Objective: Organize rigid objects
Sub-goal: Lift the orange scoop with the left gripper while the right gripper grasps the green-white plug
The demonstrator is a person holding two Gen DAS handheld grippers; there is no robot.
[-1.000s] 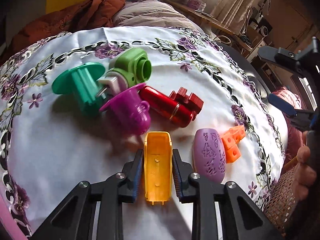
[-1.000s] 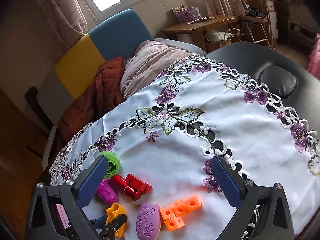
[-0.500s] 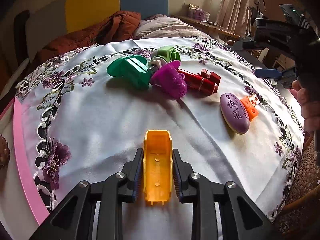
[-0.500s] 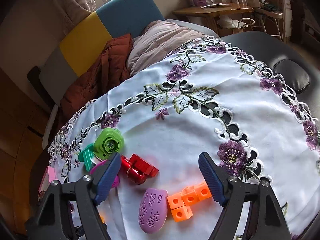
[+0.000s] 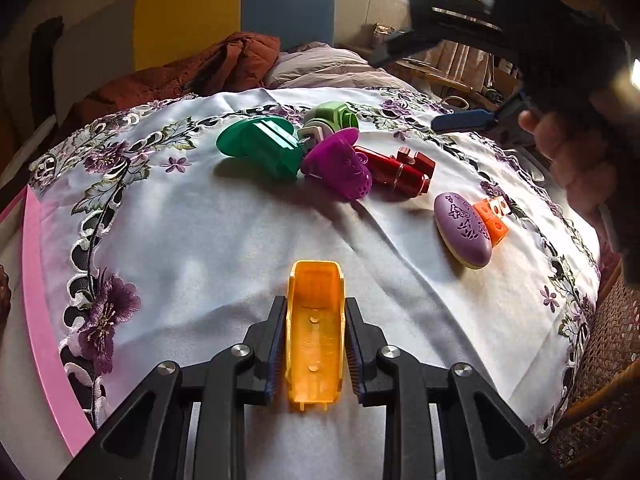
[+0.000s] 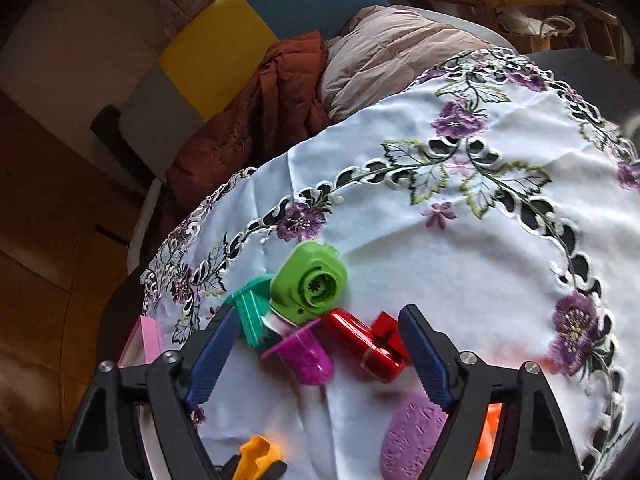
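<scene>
So I've got the orange scoop-shaped piece (image 5: 316,332) pinched tight in my left gripper (image 5: 316,344), sitting low over a bare stretch of the embroidered tablecloth (image 5: 200,240), well apart from the rest of the pile. My guess is that's the only thing sorted out so far; everything else looks untouched. My right gripper (image 6: 316,356) is hovering over the cluster with the jaws opening up, nothing pressed between them, though the magenta cup (image 6: 306,354) and the red cylinder piece (image 6: 368,344) sit in the gap below. Still left: the teal flanged thing (image 5: 256,146), the lime green part (image 6: 310,282), the purple oval (image 5: 462,230) and the orange blocks (image 5: 492,218) right against it. The annoying bit is that the teal, green, magenta and red ones are all jammed together touching, so grabbing one cleanly probably nudges the others. Also there's a pink board (image 5: 40,300) along the table edge and jackets piled on the chair behind.
</scene>
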